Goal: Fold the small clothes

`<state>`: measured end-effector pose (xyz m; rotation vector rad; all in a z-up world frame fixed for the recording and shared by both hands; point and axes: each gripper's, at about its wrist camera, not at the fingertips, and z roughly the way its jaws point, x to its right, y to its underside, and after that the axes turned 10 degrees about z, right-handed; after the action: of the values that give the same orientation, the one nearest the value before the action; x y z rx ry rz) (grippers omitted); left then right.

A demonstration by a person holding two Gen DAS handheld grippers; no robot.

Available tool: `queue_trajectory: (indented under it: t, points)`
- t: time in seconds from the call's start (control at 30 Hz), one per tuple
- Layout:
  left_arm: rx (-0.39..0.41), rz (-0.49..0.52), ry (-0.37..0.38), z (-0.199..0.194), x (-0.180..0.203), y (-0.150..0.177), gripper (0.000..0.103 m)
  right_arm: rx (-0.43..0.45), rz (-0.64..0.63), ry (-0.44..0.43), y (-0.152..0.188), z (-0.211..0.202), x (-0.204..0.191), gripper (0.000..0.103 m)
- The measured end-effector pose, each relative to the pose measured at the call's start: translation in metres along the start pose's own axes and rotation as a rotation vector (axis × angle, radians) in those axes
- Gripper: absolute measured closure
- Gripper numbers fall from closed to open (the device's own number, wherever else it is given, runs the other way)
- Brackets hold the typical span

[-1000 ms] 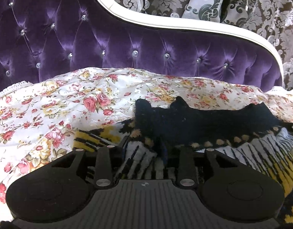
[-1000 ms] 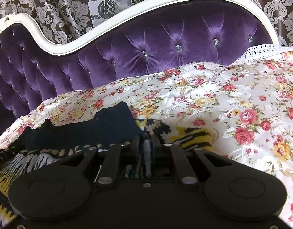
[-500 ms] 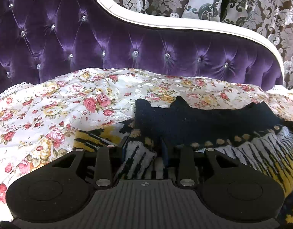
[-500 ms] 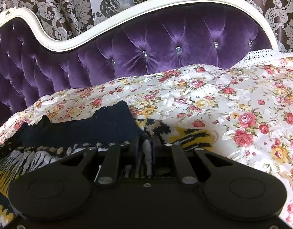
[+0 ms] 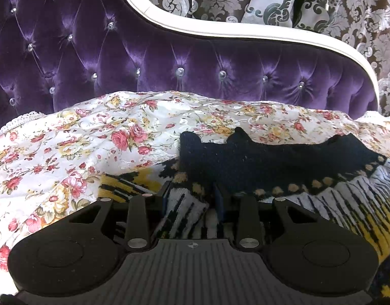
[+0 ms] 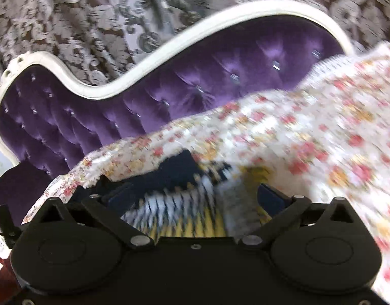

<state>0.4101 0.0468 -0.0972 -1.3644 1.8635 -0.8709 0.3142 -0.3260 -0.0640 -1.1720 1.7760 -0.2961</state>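
Soft, light, floppy knit garment [image 5: 322, 203] spread on floral bedcover [image 5: 93, 147], best pinched at a hem corner; bunched fold clamped directly between left gripper [image 5: 192, 200] fingers, right gripper [image 6: 195, 198] just sprung wide, empty, cloth lying slack below its spread jaws.

Right gripper [image 6: 195, 198] jaws just sprung wide, pads clear of knit garment [image 6: 184, 203] lying between them. Floral bedspread [image 6: 309, 139] at 2 o'clock, purple headboard [image 6: 169, 94] at 11. View motion-blurred.
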Motion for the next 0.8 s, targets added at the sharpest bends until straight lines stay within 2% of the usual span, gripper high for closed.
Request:
queue_trajectory:
  t: [0.17,0.3,0.47,0.6,0.8]
  points:
    - [-0.001,-0.001,0.004,0.000,0.000,-0.001,0.069,-0.113,0.095,0.006,0.009,0.005,0.020,0.000]
    - [-0.007,0.009,-0.003,0.001,0.002,-0.002,0.068,-0.225,0.161,-0.080,0.008,0.020,0.021,0.000]
    - [-0.023,0.028,-0.017,0.001,0.005,-0.006,0.067,-0.218,0.183,-0.062,0.010,0.024,0.019,0.000]
    - [-0.063,0.016,-0.009,0.001,0.003,-0.012,0.066,-0.243,0.168,-0.015,0.009,0.026,0.011,0.000]
    - [-0.198,-0.070,0.012,-0.015,0.003,-0.035,0.062,-0.249,0.260,-0.018,0.005,0.025,0.021,0.000]
